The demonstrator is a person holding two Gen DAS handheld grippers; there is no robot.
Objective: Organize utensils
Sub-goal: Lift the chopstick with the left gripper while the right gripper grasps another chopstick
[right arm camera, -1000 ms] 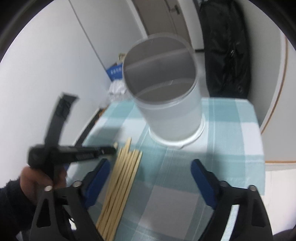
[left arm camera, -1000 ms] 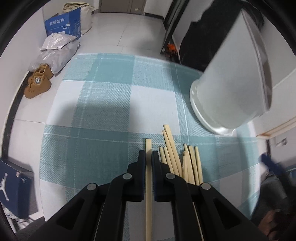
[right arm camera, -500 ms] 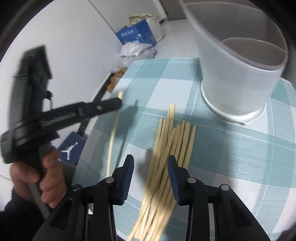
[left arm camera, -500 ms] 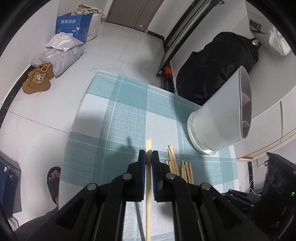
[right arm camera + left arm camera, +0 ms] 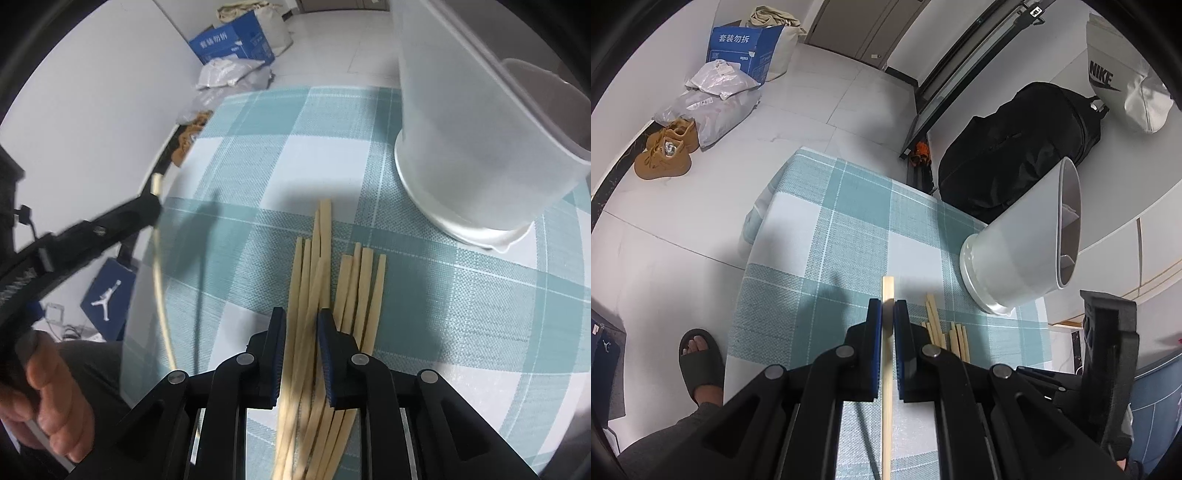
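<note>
Left wrist view: the left gripper (image 5: 887, 314) is clenched on a single wooden chopstick (image 5: 887, 369), which runs straight up between the fingers (image 5: 874, 332) and pokes out past their tips. Just to the right, more chopsticks (image 5: 955, 339) lie on the teal-and-white checked worktop (image 5: 849, 229). Beyond them stands a white utensil holder (image 5: 1019, 254) with inner dividers. Tiled floor, tan shoes (image 5: 663, 153) and a black backpack (image 5: 1015, 158) surround it.

Right wrist view: the right gripper (image 5: 301, 328) points down over the chopstick pile (image 5: 332, 295), its fingers (image 5: 277, 332) closing around two or three sticks — not yet pinching. The white holder (image 5: 480, 140) stands at upper right — the left gripper (image 5: 110, 221) holds its stick at left.
</note>
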